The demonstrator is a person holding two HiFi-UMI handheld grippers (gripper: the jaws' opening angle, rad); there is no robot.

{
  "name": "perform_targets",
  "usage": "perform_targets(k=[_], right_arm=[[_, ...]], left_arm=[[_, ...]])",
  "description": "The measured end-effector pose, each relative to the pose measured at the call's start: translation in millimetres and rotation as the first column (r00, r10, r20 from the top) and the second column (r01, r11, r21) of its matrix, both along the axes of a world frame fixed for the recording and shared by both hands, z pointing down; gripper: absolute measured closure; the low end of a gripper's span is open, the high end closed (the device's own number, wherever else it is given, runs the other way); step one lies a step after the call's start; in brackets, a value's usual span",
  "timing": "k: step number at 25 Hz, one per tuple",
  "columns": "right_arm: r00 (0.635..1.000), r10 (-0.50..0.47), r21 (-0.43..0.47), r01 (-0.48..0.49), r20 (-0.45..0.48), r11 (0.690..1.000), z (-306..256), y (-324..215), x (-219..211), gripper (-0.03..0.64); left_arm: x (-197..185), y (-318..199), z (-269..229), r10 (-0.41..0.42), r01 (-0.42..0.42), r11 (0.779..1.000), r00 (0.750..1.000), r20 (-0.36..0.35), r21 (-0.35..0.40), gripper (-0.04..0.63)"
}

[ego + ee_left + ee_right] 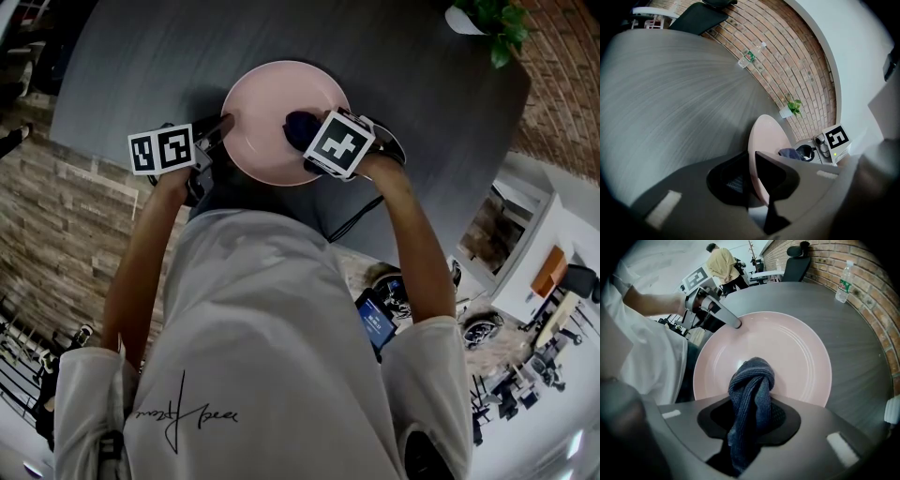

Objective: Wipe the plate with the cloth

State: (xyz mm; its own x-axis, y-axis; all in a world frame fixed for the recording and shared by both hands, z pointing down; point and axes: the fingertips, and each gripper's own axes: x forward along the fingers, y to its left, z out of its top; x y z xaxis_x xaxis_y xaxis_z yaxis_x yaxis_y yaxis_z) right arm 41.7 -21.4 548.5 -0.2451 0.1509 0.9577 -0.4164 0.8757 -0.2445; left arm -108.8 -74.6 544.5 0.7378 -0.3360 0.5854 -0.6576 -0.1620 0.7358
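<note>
Right gripper view: right gripper (751, 414) jaws are closed tight on a dark blue cloth (751, 380), which is bunched into a thick twist. The cloth's long axis runs along the jaws. Its knotted end points forward and down onto the near part of the pink plate (797, 352), apparently touching it.

Left gripper view: left gripper (751, 180) jaws are pinched on the plate's rim, one jaw on each face. The plate lies flat, face up, on the grey table (855, 329), at the side nearest the person. It is round, so it has no long axis.

Risks, as judged:
- The left hold is on the rim only. A hard push from the cloth could lever or slide the plate out of those jaws, and the table edge looks close.
- The cloth is a narrow wad with a small contact patch, so swipes may leave parts unwiped.
- Drag across the surface might tug the wad loose.
- The right jaw tips sit just behind the wad, so pressing too low could scrape the plate
</note>
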Motion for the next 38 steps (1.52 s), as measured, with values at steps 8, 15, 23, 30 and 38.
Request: perform_targets(k=[8,15,23,30,38], right_arm=[[1.000,-0.007,0.104,0.006,0.017,0.995,-3,-21,-2,0.482],[1.000,-0.007,0.140,0.005,0.012,0.990,-2,-27,-1,0.483],[0.998,0.039,0.224,-0.047,0.044,0.974,-5,-38,3,0.489],[0.992,0.085,0.292,-0.108,0.089,0.950,-8,-45,4,0.492],[0.977,0.099,0.380,-0.165,0.189,0.910,-23,-46,2,0.494]], left_arm=[[0,-1,0,-0.001,0.001,1.000,1.000,0.003,0.001,0.534],[0,-1,0,-0.001,0.001,1.000,1.000,0.001,0.003,0.534],[0,2,-1,0.008,-0.008,1.000,1.000,0.001,0.021,0.528],[-3,3,-6,0.001,0.000,0.999,1.000,-0.020,0.039,0.525],[-19,-2,-21,-0.078,0.082,0.993,0.995,-0.055,0.090,0.554]])
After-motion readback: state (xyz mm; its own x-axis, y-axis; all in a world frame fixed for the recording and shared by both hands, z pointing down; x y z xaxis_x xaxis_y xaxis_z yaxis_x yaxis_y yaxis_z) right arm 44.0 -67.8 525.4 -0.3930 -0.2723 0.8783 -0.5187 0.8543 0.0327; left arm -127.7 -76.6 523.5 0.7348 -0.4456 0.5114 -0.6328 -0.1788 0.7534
